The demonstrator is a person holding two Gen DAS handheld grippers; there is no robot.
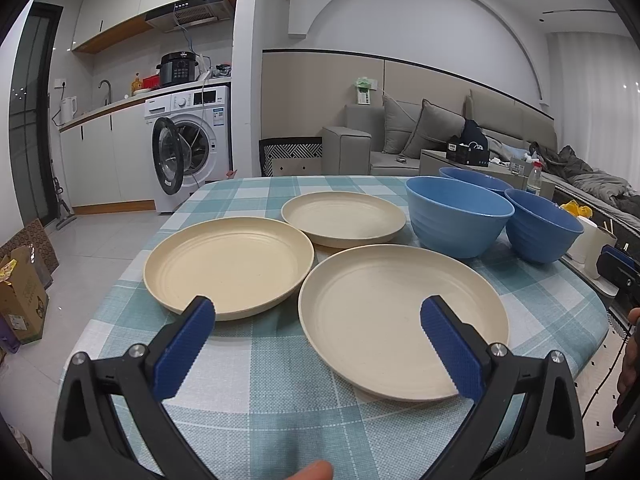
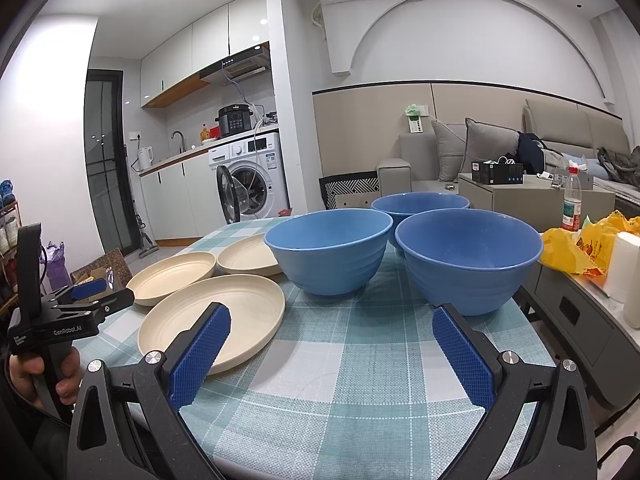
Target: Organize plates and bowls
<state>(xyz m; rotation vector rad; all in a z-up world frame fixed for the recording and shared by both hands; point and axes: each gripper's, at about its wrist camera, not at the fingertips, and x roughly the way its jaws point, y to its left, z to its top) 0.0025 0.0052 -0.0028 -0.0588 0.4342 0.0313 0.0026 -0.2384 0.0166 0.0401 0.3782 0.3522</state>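
Note:
Three cream plates lie on the checked tablecloth (image 1: pixel 256 368): a near one (image 1: pixel 400 320), one to its left (image 1: pixel 228 264) and a far one (image 1: pixel 344 216). Three blue bowls stand at the right: a front-left bowl (image 1: pixel 460 216), a front-right bowl (image 1: pixel 540 228) and a rear bowl (image 1: pixel 476 180). My left gripper (image 1: pixel 316 340) is open, hovering above the near plate's front-left edge. My right gripper (image 2: pixel 332 348) is open, low over the cloth in front of the bowls (image 2: pixel 332 248) (image 2: pixel 468 256), with the near plate (image 2: pixel 216 316) at its left. Nothing is held.
A grey side cabinet (image 2: pixel 580 320) stands to the right of the table with a yellow bag (image 2: pixel 580 248), a paper roll (image 2: pixel 624 264) and a bottle (image 2: pixel 572 200). A hand holds the left gripper's handle (image 2: pixel 44 316). Boxes (image 1: pixel 24 296) sit on the floor at left.

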